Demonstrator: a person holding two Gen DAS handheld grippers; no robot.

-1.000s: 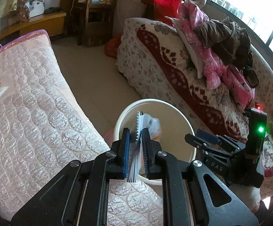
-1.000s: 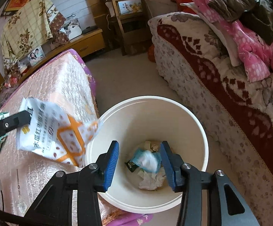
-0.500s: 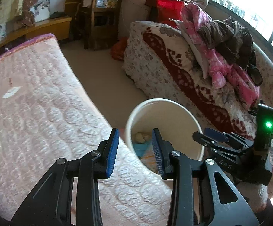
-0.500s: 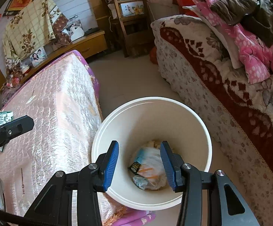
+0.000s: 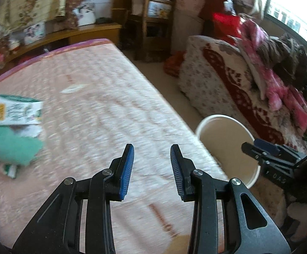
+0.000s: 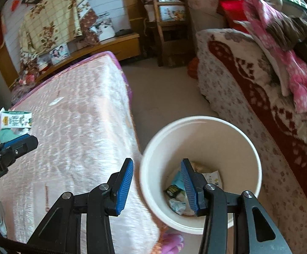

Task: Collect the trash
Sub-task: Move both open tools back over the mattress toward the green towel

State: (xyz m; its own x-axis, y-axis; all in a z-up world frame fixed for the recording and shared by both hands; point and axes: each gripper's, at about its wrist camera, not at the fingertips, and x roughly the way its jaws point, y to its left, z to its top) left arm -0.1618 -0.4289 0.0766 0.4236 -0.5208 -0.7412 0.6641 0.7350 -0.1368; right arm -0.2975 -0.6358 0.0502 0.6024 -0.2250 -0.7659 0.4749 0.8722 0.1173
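My left tongs [image 5: 152,170] stand partly spread and hold nothing; their jaws have just been opening, with only bare mattress [image 5: 102,110] showing between them. My right tongs [image 6: 156,187] are likewise partly spread and hold nothing, poised over the near rim of the white bin [image 6: 257,169], where wrappers [image 6: 175,192] already lie at the bottom. The remaining trash sits well apart, ahead and to the left of the left tongs: a white-and-green carton [image 5: 15,111] touching a crumpled green wad [image 5: 11,146], with a small packet [image 5: 8,169] tucked under the wad.

Hazards, as I judge them: the blurred view suggests fast travel, so I could overshoot the pile and scatter it. The narrow gap may be too tight for the carton and shove it along the soft mattress. Closing on the wad could drag the carton or packet off unseen. The bin stands just beside the mattress edge, where a swinging arm could tip it.
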